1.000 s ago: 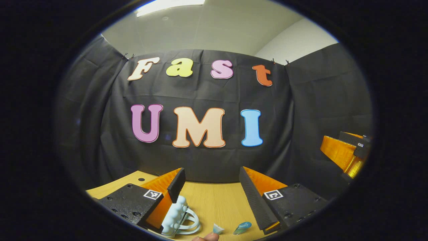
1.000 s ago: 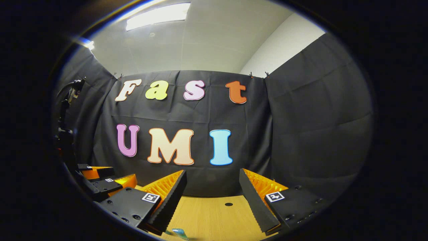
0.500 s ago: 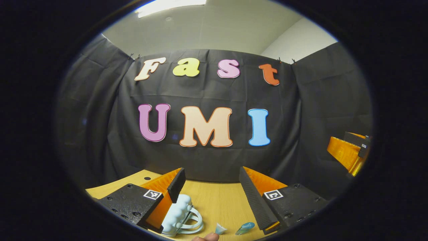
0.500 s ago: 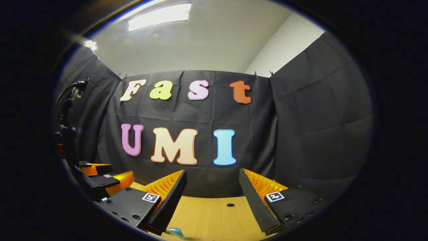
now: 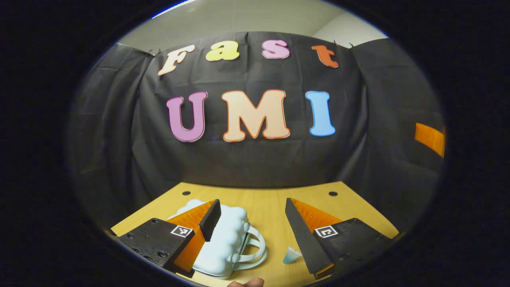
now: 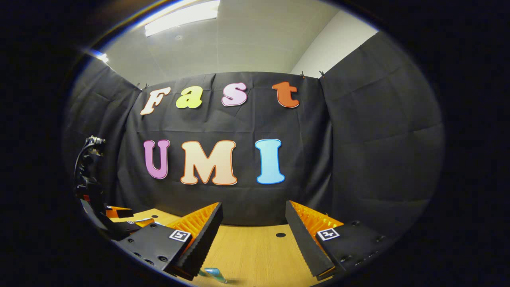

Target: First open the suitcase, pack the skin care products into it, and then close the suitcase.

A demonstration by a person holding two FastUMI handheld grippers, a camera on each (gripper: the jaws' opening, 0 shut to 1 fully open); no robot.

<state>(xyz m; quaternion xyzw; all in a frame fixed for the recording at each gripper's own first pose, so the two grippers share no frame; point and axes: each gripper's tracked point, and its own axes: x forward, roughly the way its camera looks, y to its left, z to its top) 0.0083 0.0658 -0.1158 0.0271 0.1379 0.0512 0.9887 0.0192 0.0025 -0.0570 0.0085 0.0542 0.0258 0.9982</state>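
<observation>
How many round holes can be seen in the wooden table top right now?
2 in the left gripper view: one hole at the far left, one hole at the far right of the table. More may be hidden under the suitcase.

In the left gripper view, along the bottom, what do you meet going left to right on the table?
The pale blue bumpy case, lying partly behind the left finger, then its looped handles, then a small pale cone-shaped piece beside the right finger.
</observation>
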